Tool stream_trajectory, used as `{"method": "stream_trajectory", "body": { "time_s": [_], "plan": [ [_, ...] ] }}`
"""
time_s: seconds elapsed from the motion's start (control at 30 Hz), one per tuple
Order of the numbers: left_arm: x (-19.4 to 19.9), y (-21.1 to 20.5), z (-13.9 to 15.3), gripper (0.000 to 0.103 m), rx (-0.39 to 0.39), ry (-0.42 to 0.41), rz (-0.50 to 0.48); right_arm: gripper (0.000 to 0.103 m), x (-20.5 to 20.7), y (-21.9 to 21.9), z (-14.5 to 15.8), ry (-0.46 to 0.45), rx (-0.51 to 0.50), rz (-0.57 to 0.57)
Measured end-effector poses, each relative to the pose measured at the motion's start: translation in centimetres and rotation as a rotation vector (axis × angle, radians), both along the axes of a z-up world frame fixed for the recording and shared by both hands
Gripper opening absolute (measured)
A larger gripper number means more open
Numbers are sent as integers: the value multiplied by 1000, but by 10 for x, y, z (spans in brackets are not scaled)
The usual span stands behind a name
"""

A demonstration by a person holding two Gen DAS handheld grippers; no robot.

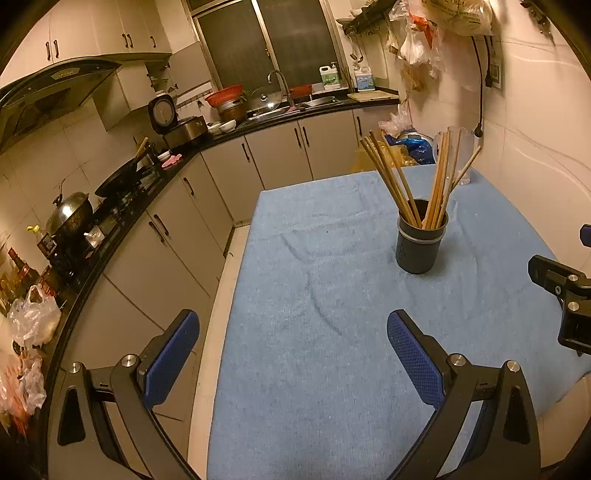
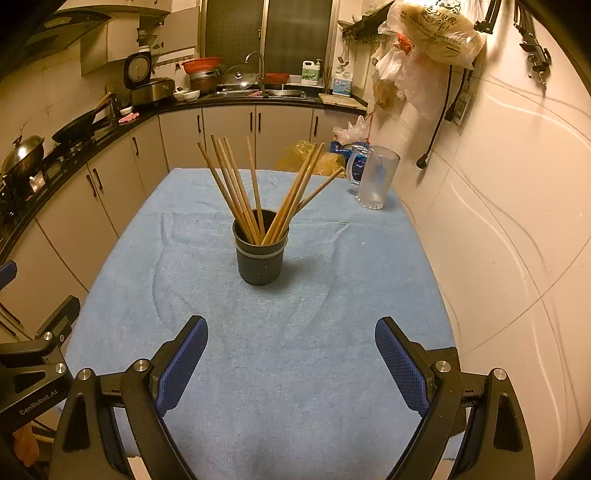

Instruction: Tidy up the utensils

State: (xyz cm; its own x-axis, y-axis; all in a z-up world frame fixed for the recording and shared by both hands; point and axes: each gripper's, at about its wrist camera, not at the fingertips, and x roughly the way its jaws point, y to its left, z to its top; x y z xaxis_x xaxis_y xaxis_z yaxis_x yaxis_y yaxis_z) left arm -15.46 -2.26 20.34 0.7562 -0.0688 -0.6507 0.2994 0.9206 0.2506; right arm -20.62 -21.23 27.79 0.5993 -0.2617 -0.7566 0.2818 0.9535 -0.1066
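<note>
A dark round utensil holder (image 1: 420, 246) (image 2: 260, 261) stands upright on the blue cloth-covered table (image 1: 314, 332) (image 2: 288, 369). Several wooden chopsticks (image 1: 406, 177) (image 2: 255, 192) stand in it, fanned out to both sides. My left gripper (image 1: 293, 332) is open and empty above the table's near left part, well short of the holder. My right gripper (image 2: 291, 339) is open and empty, facing the holder from the near side. The right gripper's body shows at the right edge of the left wrist view (image 1: 565, 295).
A clear glass mug (image 2: 375, 177) stands at the table's far right by the tiled wall. Kitchen cabinets and a black counter with a wok (image 1: 70, 214) and rice cooker (image 2: 147, 81) run along the left. Plastic bags (image 2: 436, 33) hang above the far right.
</note>
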Motion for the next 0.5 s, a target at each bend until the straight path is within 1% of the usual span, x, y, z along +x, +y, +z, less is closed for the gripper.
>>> {"method": "stream_trajectory", "body": {
  "time_s": [0.5],
  "plan": [
    [-2, -1, 1, 101, -4, -1, -13, 95, -3, 3, -2, 10, -4, 0]
  ]
}}
